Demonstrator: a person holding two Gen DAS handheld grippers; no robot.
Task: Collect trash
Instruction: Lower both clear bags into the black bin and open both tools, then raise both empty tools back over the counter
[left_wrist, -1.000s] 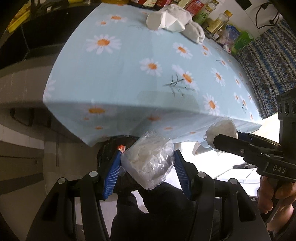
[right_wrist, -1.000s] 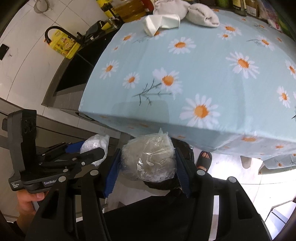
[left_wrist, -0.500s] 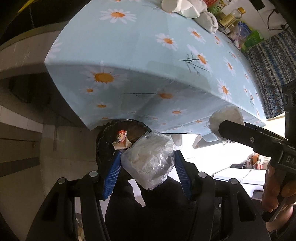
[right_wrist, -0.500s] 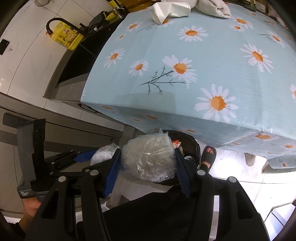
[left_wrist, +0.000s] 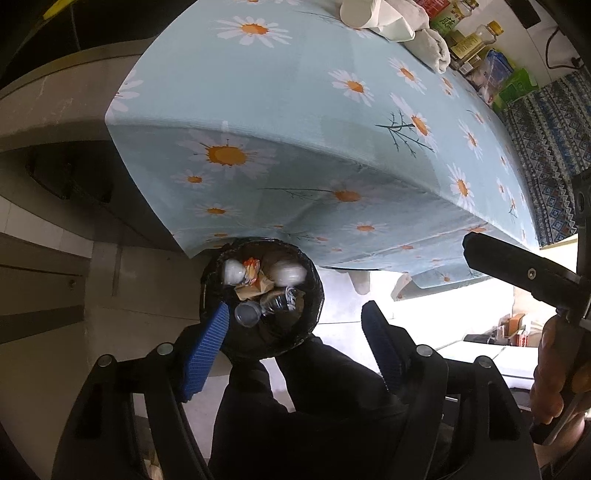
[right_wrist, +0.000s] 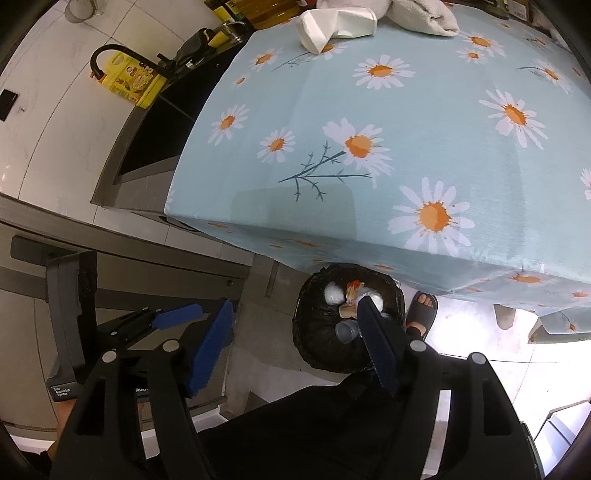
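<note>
A black-lined trash bin (left_wrist: 316, 306) stands on the floor under the table's edge. In it lie two white plastic-wrapped bundles (left_wrist: 232, 271) (left_wrist: 290, 273), a clear plastic bottle (left_wrist: 275, 302) and an orange wrapper (left_wrist: 251, 264). My left gripper (left_wrist: 295, 332) hangs above the bin, its jaws opening with nothing between them. My right gripper (right_wrist: 295, 332) is also opening and empty, with its right pad over the bin (right_wrist: 314, 332), where the bundles (right_wrist: 332, 293) show. Each gripper appears at the edge of the other's view.
The table wears a light blue daisy cloth (left_wrist: 295, 110); a white paper cup (right_wrist: 340, 22), folded towels and bottles sit at its far side. A person's sandalled foot (right_wrist: 421, 310) stands beside the bin, dark trousers below. A grey counter with a yellow jug (right_wrist: 129, 81) is at left.
Both grippers have opened and let go of their plastic-wrapped bundles, which now lie in the bin. The bin has come fully into view beneath the table edge.
</note>
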